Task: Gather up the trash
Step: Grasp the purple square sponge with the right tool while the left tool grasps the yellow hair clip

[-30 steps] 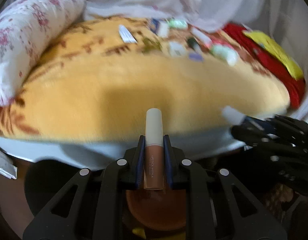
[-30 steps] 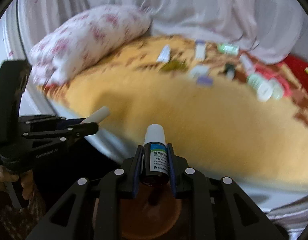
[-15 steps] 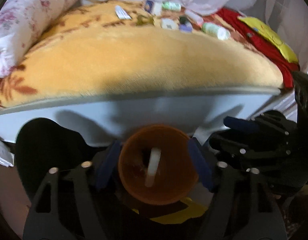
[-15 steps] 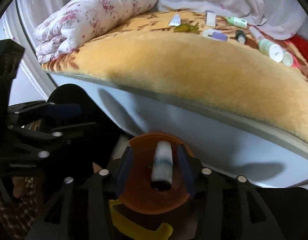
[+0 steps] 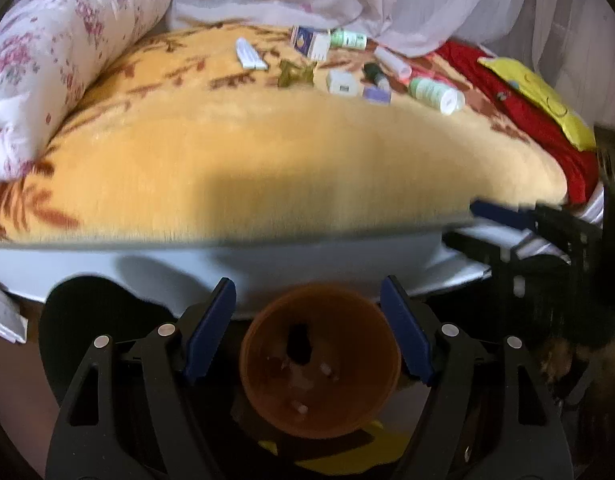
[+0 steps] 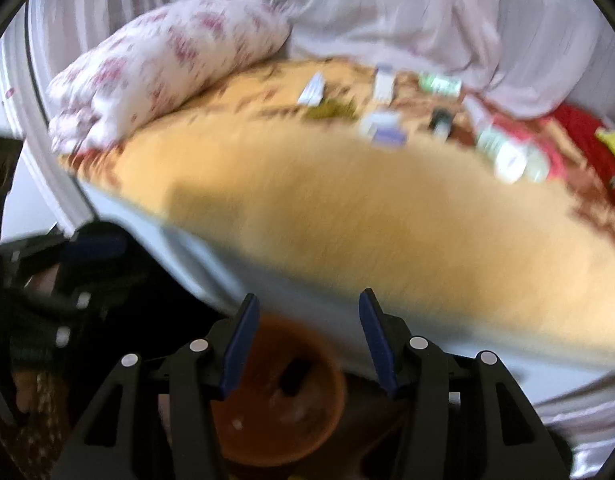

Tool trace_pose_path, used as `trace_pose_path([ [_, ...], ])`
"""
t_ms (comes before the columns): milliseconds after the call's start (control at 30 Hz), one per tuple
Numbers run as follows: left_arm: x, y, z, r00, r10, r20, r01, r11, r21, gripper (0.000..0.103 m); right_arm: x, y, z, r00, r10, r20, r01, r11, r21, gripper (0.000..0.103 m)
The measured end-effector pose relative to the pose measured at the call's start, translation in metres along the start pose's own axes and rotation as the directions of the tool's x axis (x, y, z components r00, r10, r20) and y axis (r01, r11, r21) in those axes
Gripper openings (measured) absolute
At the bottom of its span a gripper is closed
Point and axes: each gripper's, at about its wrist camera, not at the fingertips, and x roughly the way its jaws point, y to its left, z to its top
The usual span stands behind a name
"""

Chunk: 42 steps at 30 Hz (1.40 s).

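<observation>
An orange bucket [image 5: 319,364] stands on the floor by the bed, with small items lying in its bottom; it also shows in the right wrist view [image 6: 283,396]. My left gripper [image 5: 307,292] is open and empty above the bucket. My right gripper [image 6: 307,312] is open and empty above the bucket's far rim. Several bits of trash lie far back on the yellow blanket [image 5: 267,160]: a white tube [image 5: 250,54], a small box [image 5: 309,41], green bottles [image 5: 436,94], a white box [image 5: 342,82] and an olive wrapper [image 5: 295,74].
A floral pillow [image 5: 59,64] lies at the bed's left. A red cloth [image 5: 527,112] with a yellow piece [image 5: 535,96] lies at the right. White curtain hangs behind. The bed's pale edge [image 5: 267,264] stands just beyond the bucket. The right gripper shows in the left wrist view [image 5: 547,240].
Both grippers opened and dropped their items, the tan tube and the small bottle, into the orange bucket. Both have since lifted and tilted back up towards the bed.
</observation>
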Motion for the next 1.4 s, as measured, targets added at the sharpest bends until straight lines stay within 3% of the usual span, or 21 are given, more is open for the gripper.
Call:
trace_pose_path([
  [133,-0.002,-0.002,0.018,0.999,0.000,0.049,0.000,1.000,0.000,0.073,0.012,-0.023,0.049,0.996,-0.068,0.062,0.068,0.998,0.002,0.052],
  [267,0.001,-0.003,0.034,0.997,-0.005,0.075,0.005,1.000,-0.008,0.073,0.047,-0.043,0.092,0.990,-0.127,0.059,0.125,0.992,0.029,0.051],
  [567,0.013,0.007,0.047,0.998,-0.012,0.068,0.014,0.999,-0.035,0.073,0.115,-0.059,0.138,0.987,-0.148,-0.063,0.152,0.986,0.065,0.051],
  [667,0.018,0.012,0.049,0.998,-0.011,0.061,0.014,0.999,-0.050,0.073,0.129,-0.063,0.143,0.983,-0.144,-0.115,0.153,0.985,0.078,0.042],
  [700,0.020,0.013,0.050,0.998,-0.013,0.059,0.016,0.998,-0.055,0.073,0.133,-0.064,0.145,0.981,-0.144,-0.126,0.155,0.985,0.078,0.033],
  [767,0.022,0.015,0.052,0.998,-0.014,0.058,0.017,0.998,-0.060,0.073,0.136,-0.066,0.146,0.981,-0.131,-0.141,0.144,0.986,0.084,0.033],
  [933,0.029,0.017,0.068,0.997,-0.010,0.075,0.014,0.998,-0.064,0.073,0.117,-0.058,0.141,0.985,-0.160,-0.058,0.162,0.986,0.045,0.032],
  [1133,0.054,0.016,0.129,0.993,0.015,0.119,-0.010,0.999,-0.046,0.073,0.078,-0.058,0.126,0.989,-0.141,0.039,0.138,0.988,0.066,0.033],
  [1400,0.126,0.009,0.199,0.998,0.040,0.058,-0.037,0.997,-0.063,0.073,0.044,-0.074,0.107,0.989,-0.121,0.089,0.111,0.988,0.110,0.033],
])
